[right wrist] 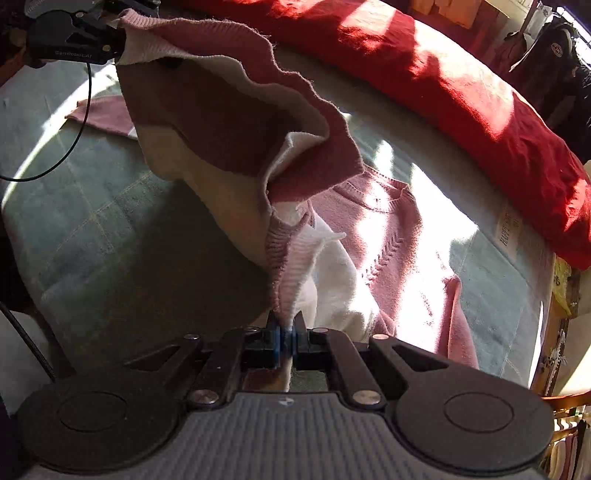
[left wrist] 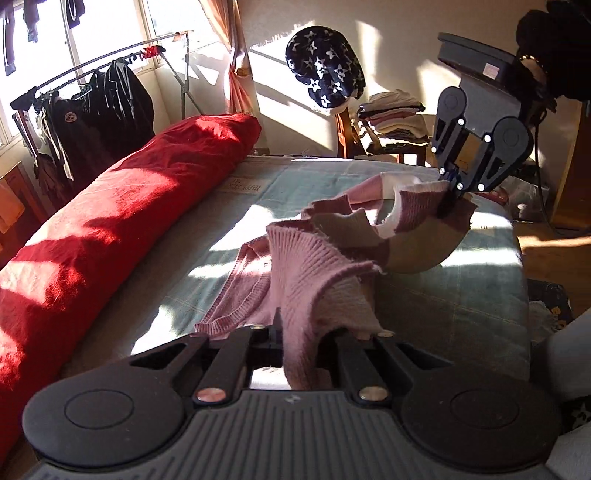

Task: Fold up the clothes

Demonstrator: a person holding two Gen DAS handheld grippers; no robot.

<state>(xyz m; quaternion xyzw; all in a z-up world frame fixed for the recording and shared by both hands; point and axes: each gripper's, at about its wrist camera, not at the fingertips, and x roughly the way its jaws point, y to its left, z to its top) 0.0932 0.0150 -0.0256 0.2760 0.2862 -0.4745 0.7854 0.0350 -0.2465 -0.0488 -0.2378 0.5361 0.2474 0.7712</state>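
Observation:
A pink and cream knit sweater [left wrist: 314,273] hangs lifted over the pale green bed cover [left wrist: 461,306], stretched between both grippers. My left gripper [left wrist: 301,332] is shut on one corner of its ribbed hem. The right gripper [left wrist: 452,188] shows farther off in the left wrist view, pinching the other corner. In the right wrist view my right gripper [right wrist: 287,328] is shut on the hem, and the sweater [right wrist: 229,122] sags toward the left gripper [right wrist: 110,33] at top left. The sweater's neckline and one sleeve [right wrist: 458,317] still lie on the bed cover [right wrist: 110,221].
A long red bolster [left wrist: 122,206] lies along the bed's left side. A clothes rack [left wrist: 96,103] with dark garments stands by the window. A chair holds a stack of folded clothes [left wrist: 397,116], with a star-patterned garment [left wrist: 325,70] over its back.

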